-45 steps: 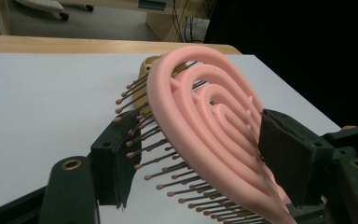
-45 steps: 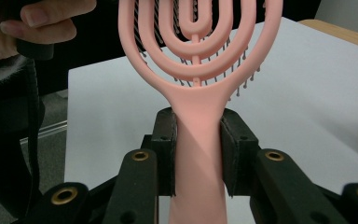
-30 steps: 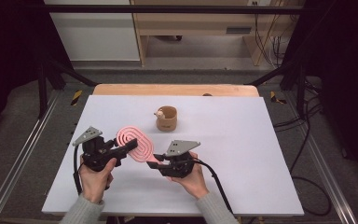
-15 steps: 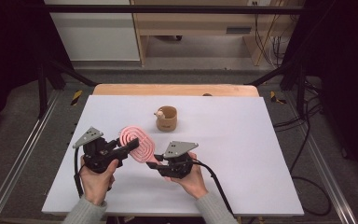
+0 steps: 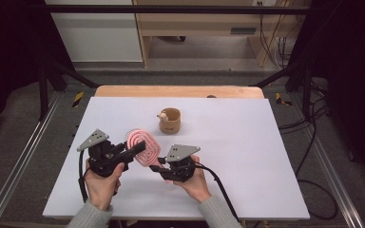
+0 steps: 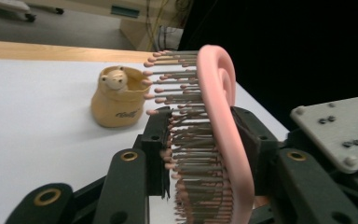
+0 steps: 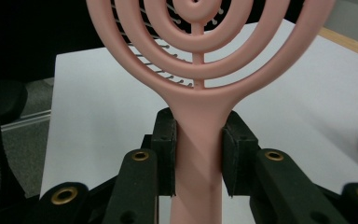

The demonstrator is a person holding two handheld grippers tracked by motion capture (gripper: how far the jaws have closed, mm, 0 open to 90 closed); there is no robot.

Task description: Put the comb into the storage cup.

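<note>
A pink hairbrush with a round, open-ringed head is held up off the white table between the two grippers, near the front edge and a little left of the middle. The right gripper pinches the brush's handle: in the right gripper view its two black jaws press on either side of the pink stem just below the head, whose concentric rings rise above them. The left gripper is clamped across the head itself; in the left gripper view one jaw sits against the bristle side and the other against the smooth pink back, with the grey, pink-tipped bristles pointing toward the left of that view. In the high view the head stands tilted on edge between the two tools, with the left hand and right hand gripping the tools from the near side, grey sleeves showing at the bottom edge. A grey three-cornered plate tops each gripper. Farther back on the table, near its middle and well apart from the brush, stands a small tan cup with a little animal figure perched at its rim. A wooden board edge runs along the table's far side.
</note>
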